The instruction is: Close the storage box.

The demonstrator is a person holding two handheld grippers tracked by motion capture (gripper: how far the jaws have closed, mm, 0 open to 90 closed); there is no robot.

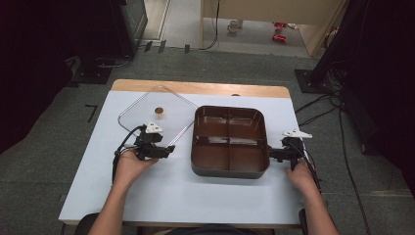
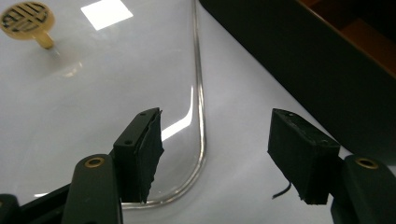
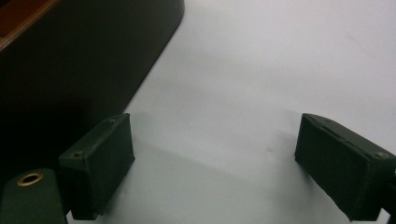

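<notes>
A white-topped table with a bare wooden strip along its far edge is seen on a grey carpeted floor. A dark four-compartment tray is set on it. A clear lid with a gold knob lies flat just left of the tray.

A white rectangular worktop with a pale wooden far edge stands on grey-green carpet floor; black cables trail rightward.

A lab or recording studio: grey carpet floor, black stand bases, loose black cables around a white-topped table.
</notes>
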